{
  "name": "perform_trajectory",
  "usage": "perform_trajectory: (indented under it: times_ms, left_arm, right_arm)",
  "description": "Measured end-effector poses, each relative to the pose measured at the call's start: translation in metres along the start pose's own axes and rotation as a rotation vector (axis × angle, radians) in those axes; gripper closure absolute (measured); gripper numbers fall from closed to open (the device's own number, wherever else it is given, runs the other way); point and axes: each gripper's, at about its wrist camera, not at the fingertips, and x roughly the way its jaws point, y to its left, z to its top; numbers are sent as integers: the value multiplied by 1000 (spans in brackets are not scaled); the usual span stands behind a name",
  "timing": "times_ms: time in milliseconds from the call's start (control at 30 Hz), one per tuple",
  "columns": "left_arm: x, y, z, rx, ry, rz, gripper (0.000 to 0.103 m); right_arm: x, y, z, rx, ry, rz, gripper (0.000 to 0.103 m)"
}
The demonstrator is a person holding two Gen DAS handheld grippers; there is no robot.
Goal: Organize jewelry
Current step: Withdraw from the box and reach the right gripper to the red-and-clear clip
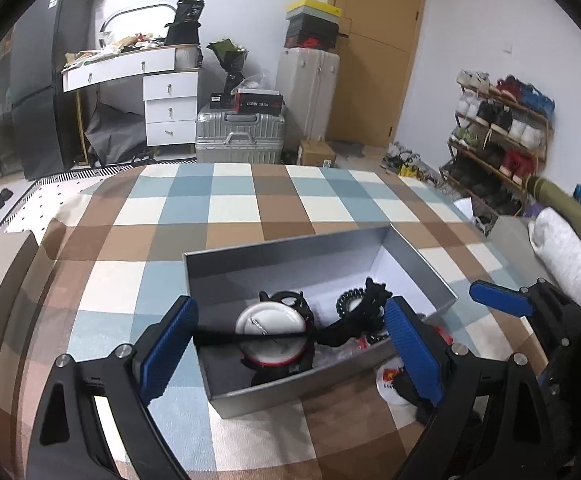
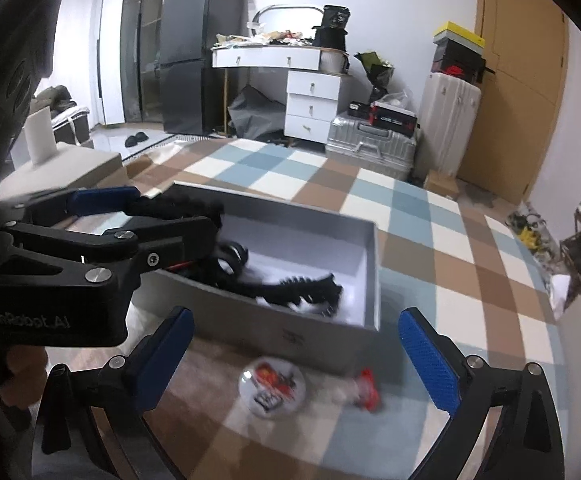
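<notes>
Now, right gripper (image 2: 294, 364) open wide just above round badge (image 2: 273, 387) and small red item (image 2: 366, 392) on checked cloth (image 2: 430, 216), both lying outside grey box (image 2: 366, 280). Left gripper (image 1: 290, 340) also open over box w/ black jewelry pieces (image 1: 354, 320) inside. Should lower right straight, close on badge edges, lift slowly, then drop in box.

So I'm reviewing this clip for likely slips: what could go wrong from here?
The left gripper hangs open over the grey box, fingers straddling the near wall; lowering could catch the rim and shove the box.

The white badge and small red piece lie outside the box between the open right gripper's fingers; the flat badge may slip from the pads.

The black tangled pieces inside could snag and lift out together.
</notes>
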Motion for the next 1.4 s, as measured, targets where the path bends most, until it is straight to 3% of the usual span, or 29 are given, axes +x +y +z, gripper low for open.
perform_trajectory:
  times_ms: [100,533,1067,1333,1400]
  left_arm:
    - [-3,-1,-2,9,-9,12,2]
    - [-14,-3,-21,-31,27,-34,2]
    - [-7,-13,-37,18,123,-36,2]
    - [-6,-15,-41,19,148,-37,2]
    - [-5,-16,-42,22,156,-32,2]
  right_arm:
    - [-3,-7,-7,39,16,18,0]
    - [-11,-38,-24,136,43,-16,0]
    - [0,-59,-44,195,157,-52,1]
    - [7,-56,-45,185,180,-36,13]
    - [10,-54,-45,181,189,-33,28]
